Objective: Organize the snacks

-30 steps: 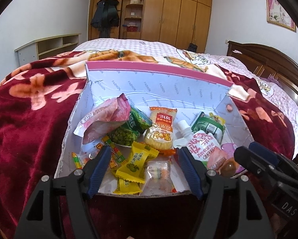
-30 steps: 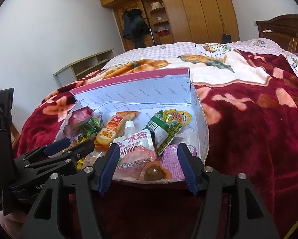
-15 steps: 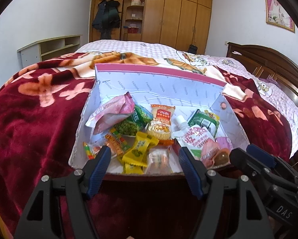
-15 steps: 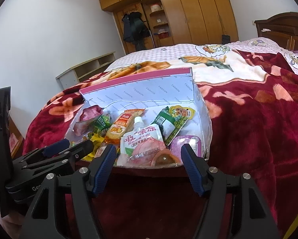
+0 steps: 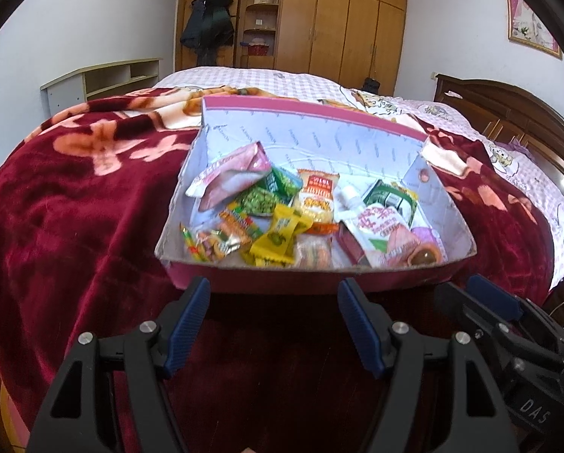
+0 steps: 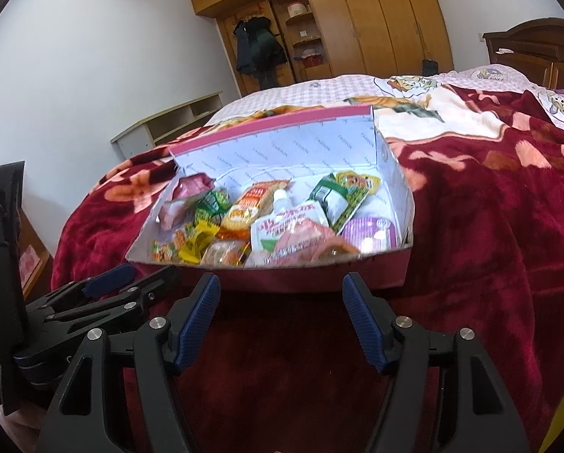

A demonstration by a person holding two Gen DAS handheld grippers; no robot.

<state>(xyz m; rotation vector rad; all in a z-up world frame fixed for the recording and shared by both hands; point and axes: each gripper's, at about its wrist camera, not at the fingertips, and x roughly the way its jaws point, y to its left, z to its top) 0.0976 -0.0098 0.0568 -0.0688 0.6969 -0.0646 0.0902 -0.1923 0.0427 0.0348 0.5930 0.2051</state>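
Observation:
A pink-rimmed cardboard box [image 5: 304, 139] [image 6: 282, 143] with a white lining sits on a dark red blanket and holds several snacks. Among them are a pink pouch [image 5: 233, 177], a green pea bag [image 5: 261, 198], yellow candy packets [image 5: 278, 238], an orange cracker pack [image 5: 316, 196], a spouted drink pouch [image 5: 380, 230] [image 6: 289, 230] and a purple cup [image 6: 370, 232]. My left gripper [image 5: 274, 313] is open and empty, short of the box's near wall. My right gripper [image 6: 282, 315] is open and empty too, in front of the same wall, and shows at the lower right of the left wrist view.
The red floral blanket [image 5: 74, 204] covers the bed around the box. A wooden wardrobe [image 5: 319, 19] and hanging dark coat [image 5: 206, 26] stand behind; a low shelf [image 5: 100, 79] is at the left and a dark headboard [image 5: 508, 113] at the right.
Both grippers have drawn back from the box, so their fingertips now lie in front of its near wall instead of over the snacks. The right jaws stand slightly wider than a second ago.

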